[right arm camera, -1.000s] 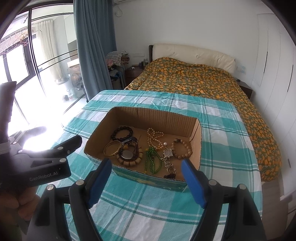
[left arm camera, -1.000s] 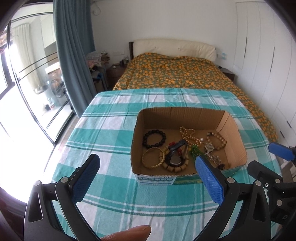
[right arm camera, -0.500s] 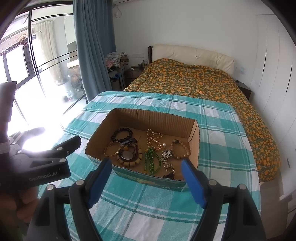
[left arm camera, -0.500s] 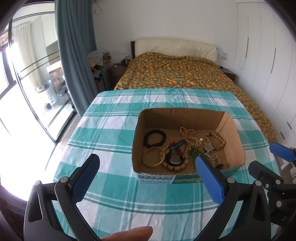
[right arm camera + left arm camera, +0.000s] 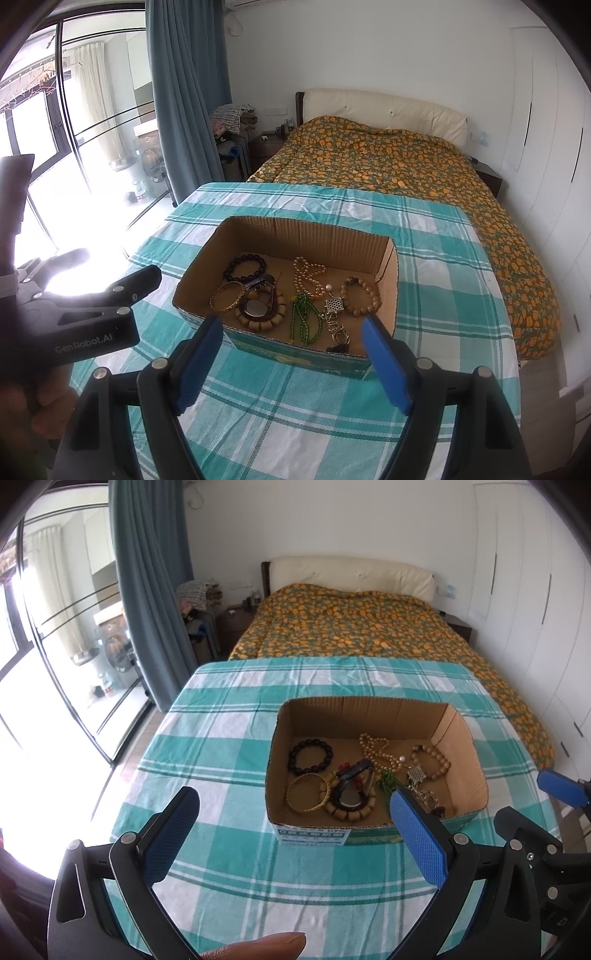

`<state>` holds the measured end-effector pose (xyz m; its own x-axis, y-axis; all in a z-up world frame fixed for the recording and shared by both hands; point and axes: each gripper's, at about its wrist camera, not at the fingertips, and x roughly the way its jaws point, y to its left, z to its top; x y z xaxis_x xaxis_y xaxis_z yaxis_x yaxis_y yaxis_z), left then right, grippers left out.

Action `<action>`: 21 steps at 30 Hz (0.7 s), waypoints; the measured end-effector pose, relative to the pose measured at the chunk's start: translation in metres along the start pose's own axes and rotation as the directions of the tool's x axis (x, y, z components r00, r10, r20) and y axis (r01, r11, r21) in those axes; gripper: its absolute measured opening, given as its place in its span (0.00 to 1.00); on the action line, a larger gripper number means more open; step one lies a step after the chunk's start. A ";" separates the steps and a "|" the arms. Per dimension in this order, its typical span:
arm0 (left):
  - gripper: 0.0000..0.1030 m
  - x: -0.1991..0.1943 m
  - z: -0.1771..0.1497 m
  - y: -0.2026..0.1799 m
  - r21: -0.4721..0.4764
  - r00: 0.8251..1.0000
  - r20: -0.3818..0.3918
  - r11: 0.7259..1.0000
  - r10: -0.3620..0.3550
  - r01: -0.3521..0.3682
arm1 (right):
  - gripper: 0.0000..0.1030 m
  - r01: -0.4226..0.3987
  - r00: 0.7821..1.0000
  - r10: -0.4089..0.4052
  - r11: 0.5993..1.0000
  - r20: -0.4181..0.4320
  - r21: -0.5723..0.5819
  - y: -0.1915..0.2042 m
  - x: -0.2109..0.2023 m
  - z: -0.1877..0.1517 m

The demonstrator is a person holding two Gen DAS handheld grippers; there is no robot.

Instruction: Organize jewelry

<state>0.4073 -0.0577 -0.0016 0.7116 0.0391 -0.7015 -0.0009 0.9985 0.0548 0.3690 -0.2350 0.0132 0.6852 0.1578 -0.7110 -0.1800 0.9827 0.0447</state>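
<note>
A shallow cardboard box stands on a teal checked tablecloth. In it lie a black bead bracelet, a gold bangle, a chunky wooden bead bracelet with a dark piece on it, a tan bead necklace, a brown bead bracelet, green beads and a silver pendant. My left gripper and right gripper are both open and empty, above the cloth in front of the box.
A bed with an orange-patterned cover lies behind the table. A blue curtain and glass doors stand on the left, white wardrobes on the right. The table edges fall off left and right.
Both views have drifted slightly back from the box. Both grippers stay open and empty; the jewelry has not moved.
</note>
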 end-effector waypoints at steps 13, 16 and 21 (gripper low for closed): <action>1.00 0.001 0.001 0.002 -0.009 1.000 -0.001 1.000 -0.008 0.008 | 0.77 0.001 1.000 -0.001 1.000 -0.010 -0.006 0.000 0.002 -0.001; 1.00 0.001 0.001 0.002 -0.010 1.000 -0.002 1.000 -0.011 0.011 | 0.77 0.002 1.000 -0.002 1.000 -0.012 -0.007 -0.001 0.002 -0.001; 1.00 0.002 0.001 -0.002 -0.002 1.000 -0.003 1.000 -0.015 0.015 | 0.77 0.005 1.000 -0.005 1.000 -0.013 -0.009 -0.001 0.002 -0.002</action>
<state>0.4093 -0.0593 -0.0023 0.7091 0.0247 -0.7046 0.0079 0.9990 0.0430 0.3692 -0.2361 0.0102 0.6769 0.1519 -0.7203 -0.1833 0.9824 0.0349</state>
